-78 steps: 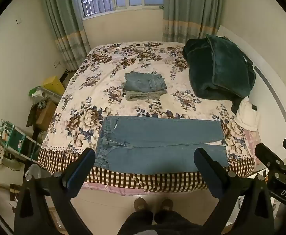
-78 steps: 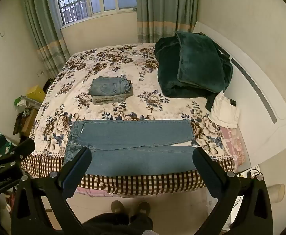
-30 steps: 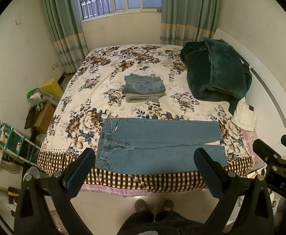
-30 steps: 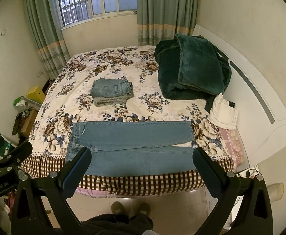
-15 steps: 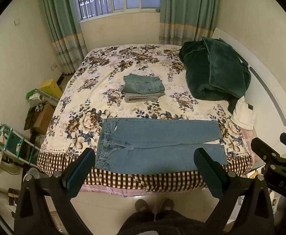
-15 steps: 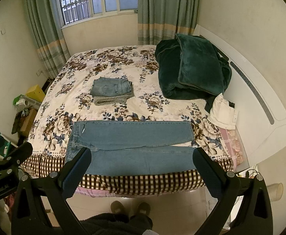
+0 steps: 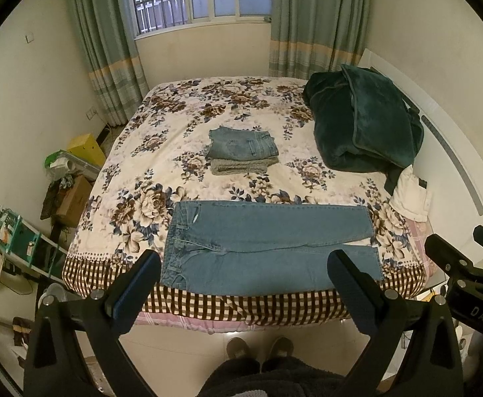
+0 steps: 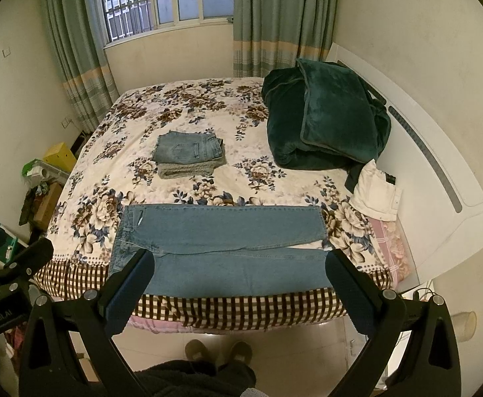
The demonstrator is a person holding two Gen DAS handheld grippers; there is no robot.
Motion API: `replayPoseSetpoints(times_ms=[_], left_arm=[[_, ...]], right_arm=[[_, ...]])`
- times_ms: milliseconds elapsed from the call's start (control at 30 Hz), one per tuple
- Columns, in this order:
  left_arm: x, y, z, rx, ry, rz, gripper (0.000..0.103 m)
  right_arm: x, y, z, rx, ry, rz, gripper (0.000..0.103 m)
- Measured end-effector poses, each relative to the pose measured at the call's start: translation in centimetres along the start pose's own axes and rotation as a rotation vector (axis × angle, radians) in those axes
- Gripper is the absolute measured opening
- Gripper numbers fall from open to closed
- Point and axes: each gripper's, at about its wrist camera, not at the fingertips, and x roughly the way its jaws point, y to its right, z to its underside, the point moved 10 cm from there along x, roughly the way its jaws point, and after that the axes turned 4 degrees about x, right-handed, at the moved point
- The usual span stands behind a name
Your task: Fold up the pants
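Note:
Blue jeans (image 7: 267,248) lie flat along the near edge of the floral bed (image 7: 162,152), waist to the left, legs to the right; they also show in the right wrist view (image 8: 221,251). My left gripper (image 7: 244,271) is open and empty, held high in front of the bed over the near edge of the jeans. My right gripper (image 8: 238,271) is open and empty, held the same way, apart from the jeans.
A stack of folded pants (image 7: 241,152) sits mid-bed. A dark green blanket (image 7: 363,125) and a white garment (image 7: 410,195) lie at the right by the white headboard (image 8: 440,172). Boxes and clutter (image 7: 69,185) fill the floor at left. The person's feet (image 7: 258,347) stand below.
Both grippers drifted slightly, so the view of the bed shifted a little. The jeans have not moved and both grippers stay open.

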Motion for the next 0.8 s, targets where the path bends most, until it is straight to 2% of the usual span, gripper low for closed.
replayPoseSetpoints(times_ms=[500,633,800], left_arm=[[0.4,0.3,0.1,0.001,0.004,0.003,0.103],[0.3,0.0,-1.0,-0.005,-0.003,-0.001,0.103],[1.1,0.0,-2.0,-0.027,-0.004,-0.035,0.103]], right_arm=[[0.3,1.3,0.1,-0.003,-0.016,-0.01,0.103],[0.3,0.8,0.3,-0.004,-0.015,-0.006,0.103],[2.6,3.5,1.6,0.006,-0.025,-0.014,0.103]])
